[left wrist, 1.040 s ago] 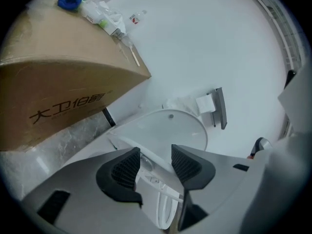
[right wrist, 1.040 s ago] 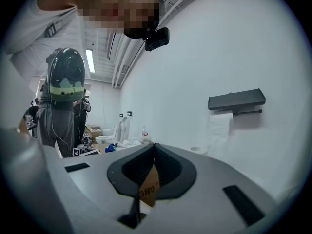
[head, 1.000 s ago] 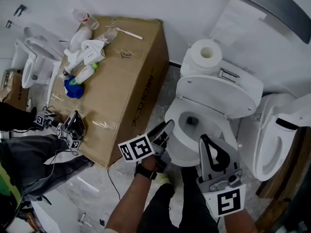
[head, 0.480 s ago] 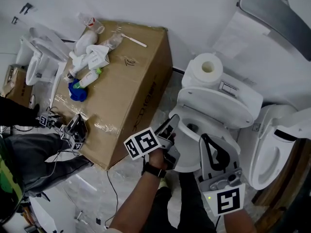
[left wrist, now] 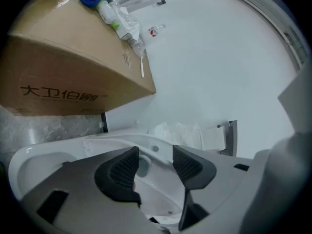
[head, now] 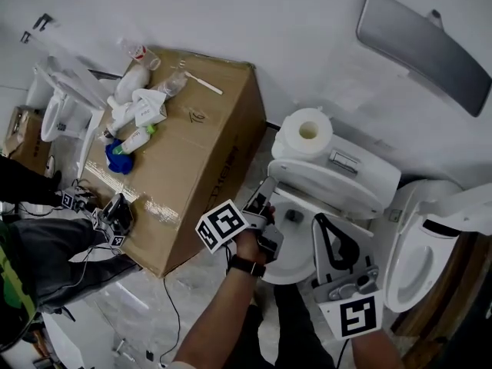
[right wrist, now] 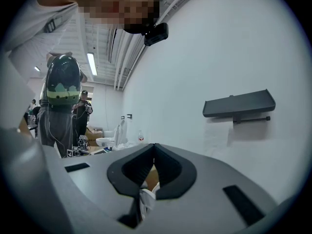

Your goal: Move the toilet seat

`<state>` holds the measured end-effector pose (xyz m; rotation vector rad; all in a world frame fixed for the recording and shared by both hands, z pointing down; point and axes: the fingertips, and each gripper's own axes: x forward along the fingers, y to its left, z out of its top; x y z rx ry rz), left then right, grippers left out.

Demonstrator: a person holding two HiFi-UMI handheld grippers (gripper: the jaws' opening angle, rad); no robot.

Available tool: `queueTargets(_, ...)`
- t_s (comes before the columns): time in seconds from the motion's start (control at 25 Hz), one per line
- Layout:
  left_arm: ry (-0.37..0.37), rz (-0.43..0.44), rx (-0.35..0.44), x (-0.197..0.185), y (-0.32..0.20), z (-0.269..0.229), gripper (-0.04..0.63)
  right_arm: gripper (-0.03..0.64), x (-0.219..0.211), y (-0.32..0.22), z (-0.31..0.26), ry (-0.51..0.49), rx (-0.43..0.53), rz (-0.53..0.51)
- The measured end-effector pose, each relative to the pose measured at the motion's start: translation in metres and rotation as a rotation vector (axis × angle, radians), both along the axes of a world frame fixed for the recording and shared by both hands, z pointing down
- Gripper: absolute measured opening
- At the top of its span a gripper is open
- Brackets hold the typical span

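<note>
White plastic toilet seat (head: 329, 181) leans raised against the cistern (head: 375, 177) while the left tool (head: 264, 198), beside the bowl rim (head: 288, 271), has just been spreading its jaws on nothing, the right tool (head: 324, 227) pressed together, so the seat looks released.

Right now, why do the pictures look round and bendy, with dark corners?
Left gripper view: the wide lens bows the top edge of the box and blackens the corners. Right gripper view: same round bulge; the shelf is sharp, with a soft shadow below; the mosaic patch at the top was added afterwards. Head view: even light, little bending.
</note>
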<state>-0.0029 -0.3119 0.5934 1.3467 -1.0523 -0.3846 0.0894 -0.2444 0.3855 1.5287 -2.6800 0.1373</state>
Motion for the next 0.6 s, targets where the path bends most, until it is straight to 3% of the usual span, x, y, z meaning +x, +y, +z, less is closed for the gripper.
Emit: queueTargets(0.6,0.020,-0.127,0.084,0.014,-0.035,-0.001,0.215,0.014,0.030,-0.030,0.012,-0.012,-0.012,-0.030)
